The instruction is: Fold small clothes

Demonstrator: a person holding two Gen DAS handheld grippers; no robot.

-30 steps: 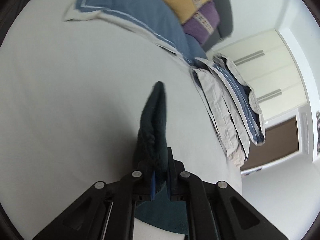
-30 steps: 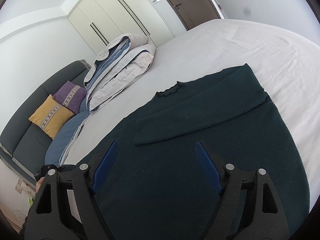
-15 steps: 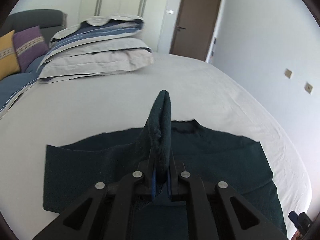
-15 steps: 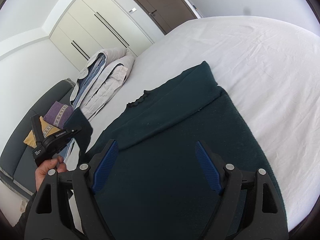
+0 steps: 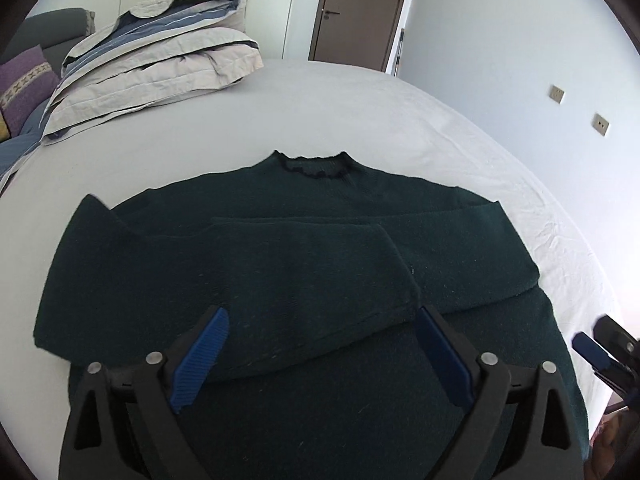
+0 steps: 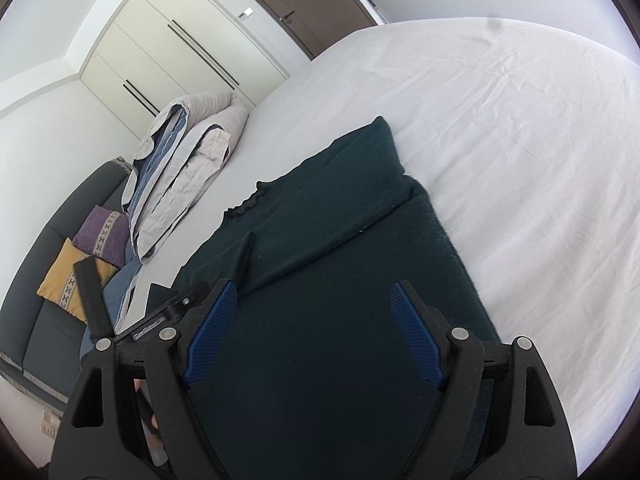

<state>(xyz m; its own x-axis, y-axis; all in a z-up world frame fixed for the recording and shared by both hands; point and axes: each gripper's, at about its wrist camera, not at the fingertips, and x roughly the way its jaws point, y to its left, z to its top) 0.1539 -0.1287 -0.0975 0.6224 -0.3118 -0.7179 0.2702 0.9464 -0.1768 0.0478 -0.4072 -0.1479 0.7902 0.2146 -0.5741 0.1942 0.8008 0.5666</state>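
A dark green sweater (image 5: 312,264) lies flat on the white bed (image 5: 328,108), collar (image 5: 316,166) pointing away. Both sleeves are folded across its chest, the left sleeve (image 5: 280,280) on top. My left gripper (image 5: 320,316) hovers over that sleeve's cuff. Its jaws are opening wide and the blue pads (image 5: 200,356) stand clear of the cloth. In the right wrist view my right gripper (image 6: 314,292) is open above the sweater (image 6: 340,320) near its lower body, holding nothing. The left gripper (image 6: 172,308) shows at its left side.
Folded grey and blue bedding (image 5: 152,68) is stacked at the far left of the bed. A dark sofa with purple (image 6: 102,236) and yellow cushions stands beyond it. Wardrobe doors and a brown door (image 5: 360,12) line the far wall. White sheet (image 6: 500,140) stretches to the right.
My left gripper carried the pinched sleeve across over the sweater, rolled upright and let go; the sleeve now lies across the chest. The right gripper dropped slightly closer to the cloth.
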